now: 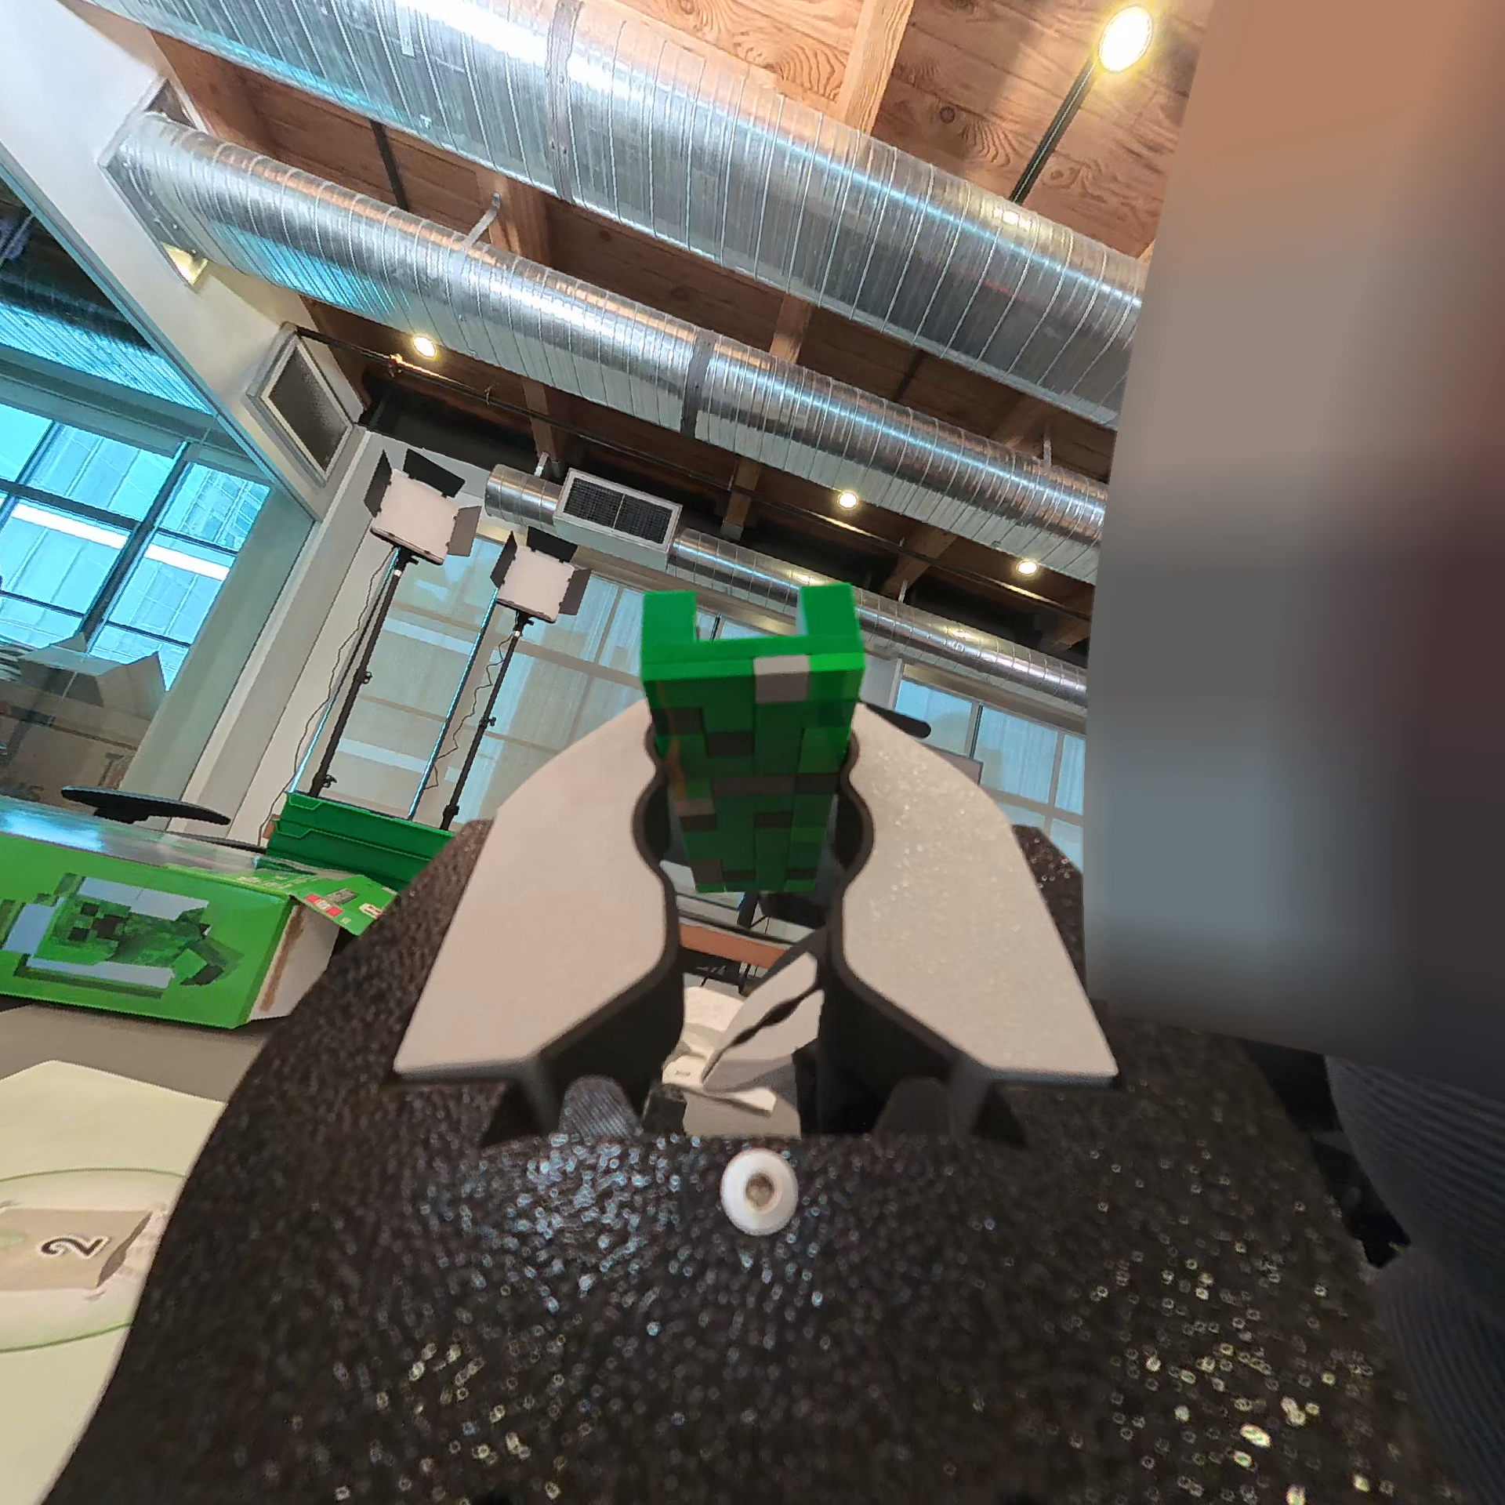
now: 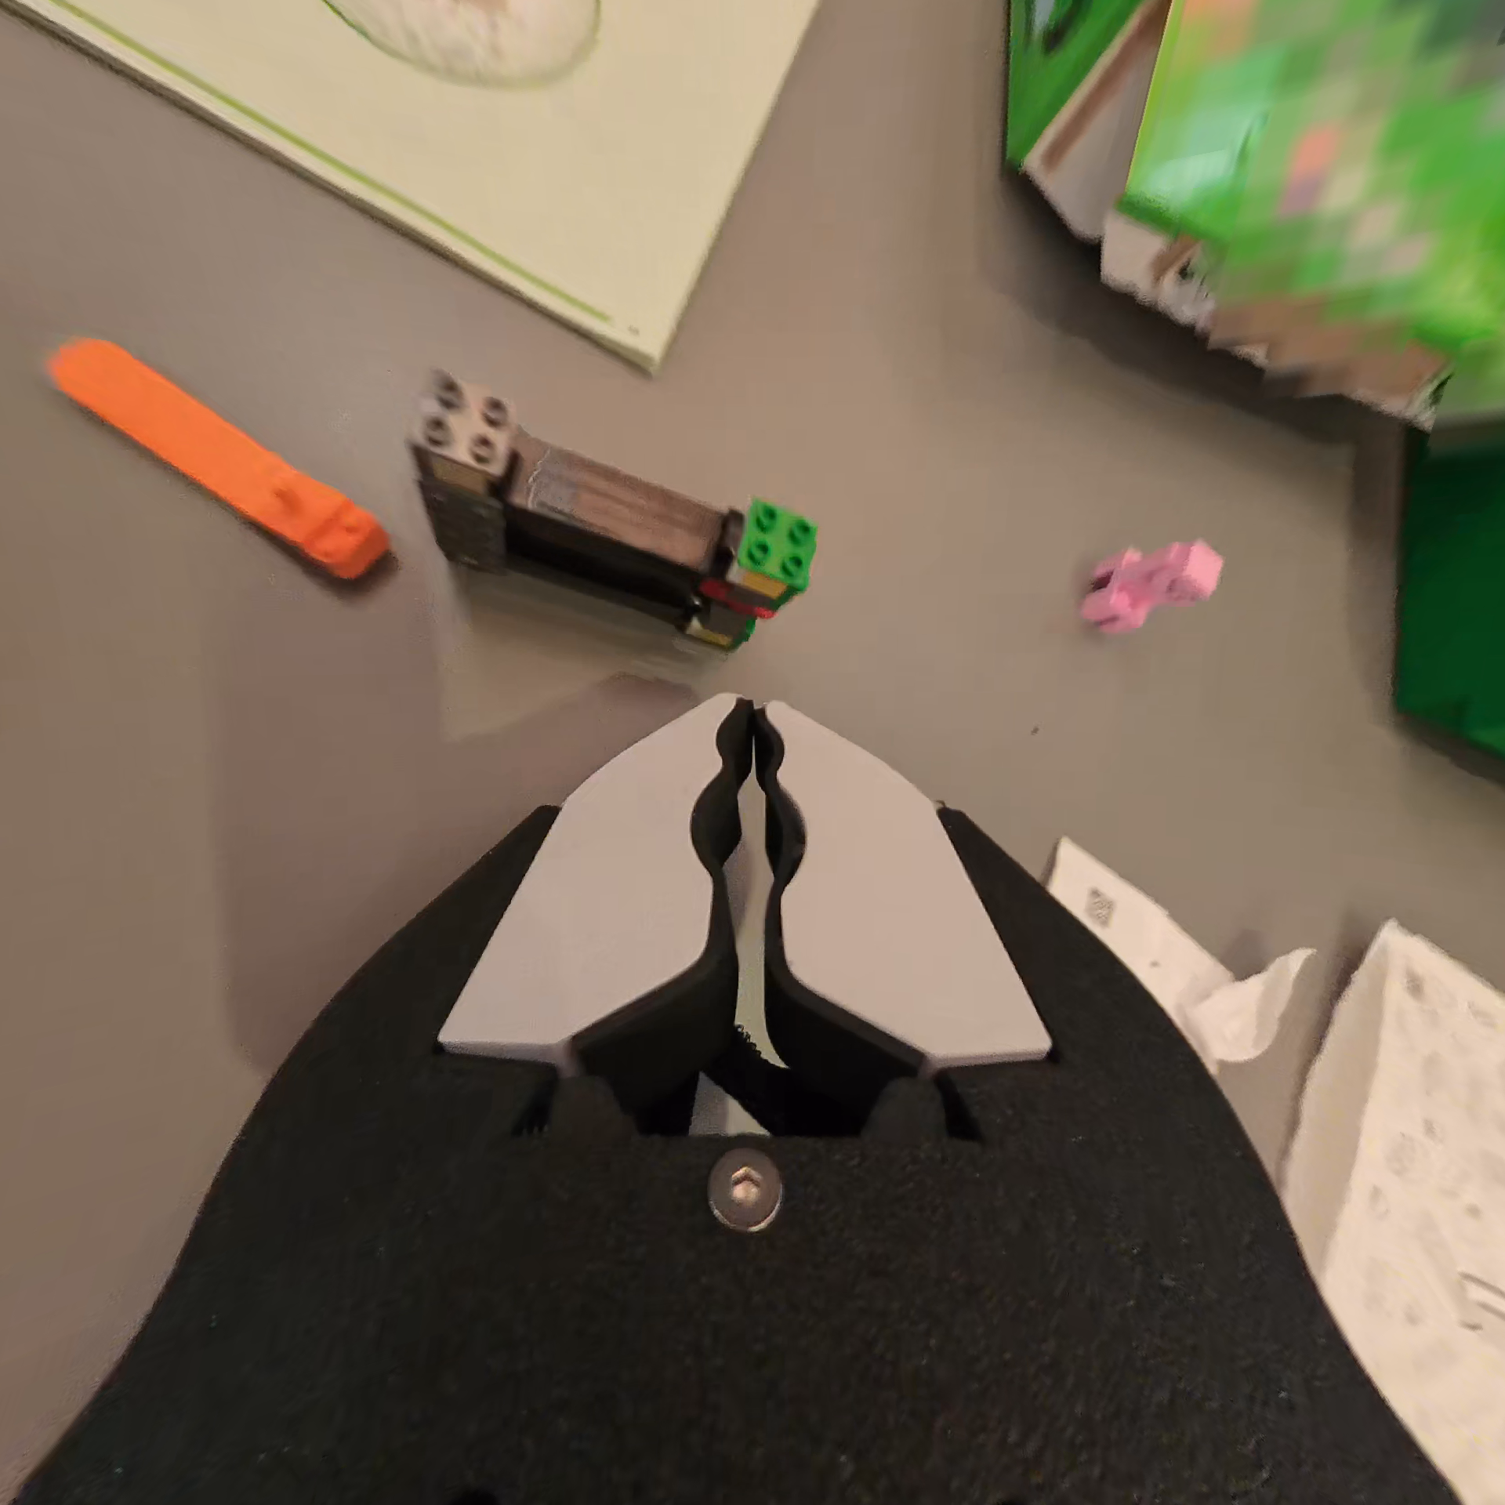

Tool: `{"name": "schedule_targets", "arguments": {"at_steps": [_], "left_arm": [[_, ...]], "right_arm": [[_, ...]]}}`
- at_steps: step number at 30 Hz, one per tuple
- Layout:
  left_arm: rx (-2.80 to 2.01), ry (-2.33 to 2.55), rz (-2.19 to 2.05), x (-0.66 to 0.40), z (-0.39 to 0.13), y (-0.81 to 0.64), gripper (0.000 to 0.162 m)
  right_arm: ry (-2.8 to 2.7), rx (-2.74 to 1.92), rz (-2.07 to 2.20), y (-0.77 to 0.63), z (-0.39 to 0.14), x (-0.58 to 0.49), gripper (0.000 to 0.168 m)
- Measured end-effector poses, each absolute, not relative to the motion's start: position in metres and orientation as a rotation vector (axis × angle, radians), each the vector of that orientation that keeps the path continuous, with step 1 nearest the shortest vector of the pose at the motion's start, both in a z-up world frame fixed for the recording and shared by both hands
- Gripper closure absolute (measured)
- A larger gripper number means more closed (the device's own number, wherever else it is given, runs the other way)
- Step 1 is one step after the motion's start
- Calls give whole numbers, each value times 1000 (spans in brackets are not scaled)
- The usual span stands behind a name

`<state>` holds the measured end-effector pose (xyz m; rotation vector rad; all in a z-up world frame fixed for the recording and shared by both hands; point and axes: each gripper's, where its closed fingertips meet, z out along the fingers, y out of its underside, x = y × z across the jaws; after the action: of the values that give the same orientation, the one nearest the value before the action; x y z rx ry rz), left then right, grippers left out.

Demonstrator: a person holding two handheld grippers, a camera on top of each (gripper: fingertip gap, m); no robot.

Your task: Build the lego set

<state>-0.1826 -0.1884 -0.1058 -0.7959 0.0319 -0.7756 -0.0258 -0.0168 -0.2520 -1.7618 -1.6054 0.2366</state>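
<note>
My left gripper [image 1: 753, 761] is shut on a tall green pixel-patterned lego block [image 1: 753, 733] with two prongs on top, held up in the air and tilted toward the ceiling. My right gripper [image 2: 751, 710] is shut and empty, just above the grey table. A little ahead of it lies a dark lego assembly [image 2: 607, 525] with a grey studded end [image 2: 466, 430] and a green studded end [image 2: 778, 541]. An orange brick separator [image 2: 220, 468] lies to the left. A small pink lego figure [image 2: 1152, 590] lies to the right.
An instruction booklet [image 2: 521, 163] lies at the far left of the table. A green lego box [image 1: 138, 936] sits at the left in the left wrist view, and box parts [image 2: 1303, 187] show at the right wrist view's upper right. Crumpled paper bags [image 2: 1384, 1140] lie at the right. The left gripper is farther from the orange brick separator [image 2: 220, 468], some 20 centimetres, than the right, some 12 centimetres.
</note>
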Motion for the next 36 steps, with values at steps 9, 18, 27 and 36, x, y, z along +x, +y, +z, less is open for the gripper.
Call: {"name": "schedule_targets", "arguments": {"at_steps": [9,18,27,36], "left_arm": [[-825,56,-747,-179,-106,-188,125],[-842,56,-699,-187,-106,-192,126],[-836,53,-716,-185,-107,-191,125],[-814,41,-732,-187,-105,-192,126]], "right_arm": [[-2094,-1738,375,-53,-217,-104,168],[-2545,-1763,82,-61,-255,-104,168],[-2305,-1729,137,-51,-221,-94,168],[-1801,-2091,228,-27,-277,-35,168]]}}
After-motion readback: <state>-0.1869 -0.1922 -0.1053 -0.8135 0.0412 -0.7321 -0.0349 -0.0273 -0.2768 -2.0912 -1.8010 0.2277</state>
